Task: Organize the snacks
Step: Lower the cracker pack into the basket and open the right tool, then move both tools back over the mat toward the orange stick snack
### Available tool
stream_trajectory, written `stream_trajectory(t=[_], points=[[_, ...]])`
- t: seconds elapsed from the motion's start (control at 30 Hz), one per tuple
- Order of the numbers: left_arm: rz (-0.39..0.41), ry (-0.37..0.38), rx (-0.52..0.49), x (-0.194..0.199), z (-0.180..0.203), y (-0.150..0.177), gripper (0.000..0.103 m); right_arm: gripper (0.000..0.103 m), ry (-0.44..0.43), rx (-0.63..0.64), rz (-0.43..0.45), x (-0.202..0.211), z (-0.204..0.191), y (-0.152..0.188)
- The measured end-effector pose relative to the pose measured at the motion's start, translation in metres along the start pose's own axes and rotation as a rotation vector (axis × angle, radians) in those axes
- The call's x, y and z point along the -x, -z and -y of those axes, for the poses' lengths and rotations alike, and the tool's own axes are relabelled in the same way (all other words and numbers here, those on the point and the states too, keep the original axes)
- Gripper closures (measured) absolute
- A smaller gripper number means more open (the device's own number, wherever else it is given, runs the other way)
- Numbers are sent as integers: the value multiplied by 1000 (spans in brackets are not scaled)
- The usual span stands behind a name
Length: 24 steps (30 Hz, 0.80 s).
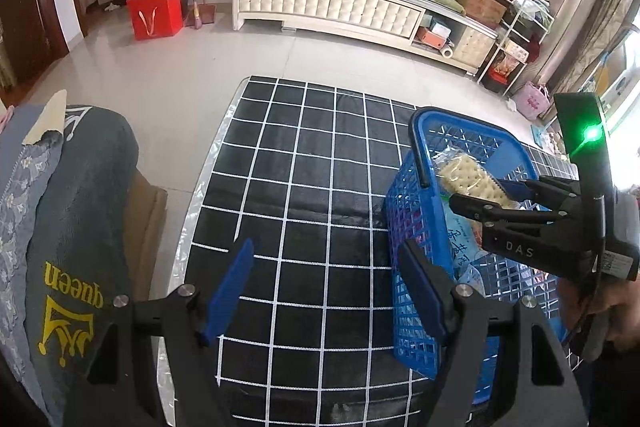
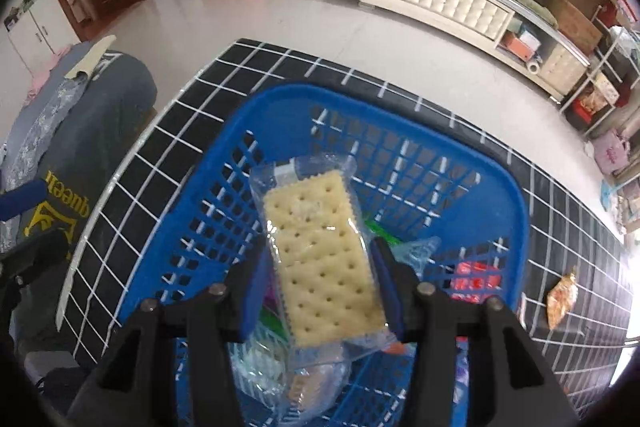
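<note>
A blue plastic basket (image 1: 440, 113) (image 2: 320, 95) stands on the black grid-patterned tablecloth (image 1: 300, 187), right of my left gripper. My right gripper (image 2: 322, 287) (image 1: 480, 193) is shut on a clear-wrapped cracker pack (image 2: 320, 247) (image 1: 468, 175) and holds it above the basket's inside. Below it lie other wrapped snacks, among them a red packet (image 2: 476, 279) and clear wrappers (image 2: 280, 375). My left gripper (image 1: 324, 291) hovers open over the cloth just left of the basket, with nothing between its fingers. A small golden snack packet (image 2: 562, 301) lies loose on the cloth, right of the basket.
A grey "queen" cushion (image 1: 72, 227) borders the table's left side. Beyond the table's far edge lies tiled floor, then a long white cabinet (image 1: 328, 3), a red gift bag (image 1: 156, 13) and a cluttered rack (image 1: 516, 39) at the right.
</note>
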<state>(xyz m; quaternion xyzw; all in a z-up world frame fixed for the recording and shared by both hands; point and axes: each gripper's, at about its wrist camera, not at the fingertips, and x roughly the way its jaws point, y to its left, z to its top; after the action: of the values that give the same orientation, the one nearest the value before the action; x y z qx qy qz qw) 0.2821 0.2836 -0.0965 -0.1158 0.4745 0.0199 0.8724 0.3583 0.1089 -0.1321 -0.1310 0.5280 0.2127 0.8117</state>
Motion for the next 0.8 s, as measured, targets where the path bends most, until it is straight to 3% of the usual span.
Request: stream_trajectory(t=[0.07,0.17,0.2,0.8], points=[[0,6,9,-1,0,0,30,43,-1,14,-10,-2,-2,-3],[-3,5,3,-2,3,2,30,16,33,29,4,0,-3,-3],[-4,5,-1,-2,4,2,30,13,45,28,17,4,-2,-3],[35,-16,-67,30,57,15,30,12,9,-31,128,99,34,37]])
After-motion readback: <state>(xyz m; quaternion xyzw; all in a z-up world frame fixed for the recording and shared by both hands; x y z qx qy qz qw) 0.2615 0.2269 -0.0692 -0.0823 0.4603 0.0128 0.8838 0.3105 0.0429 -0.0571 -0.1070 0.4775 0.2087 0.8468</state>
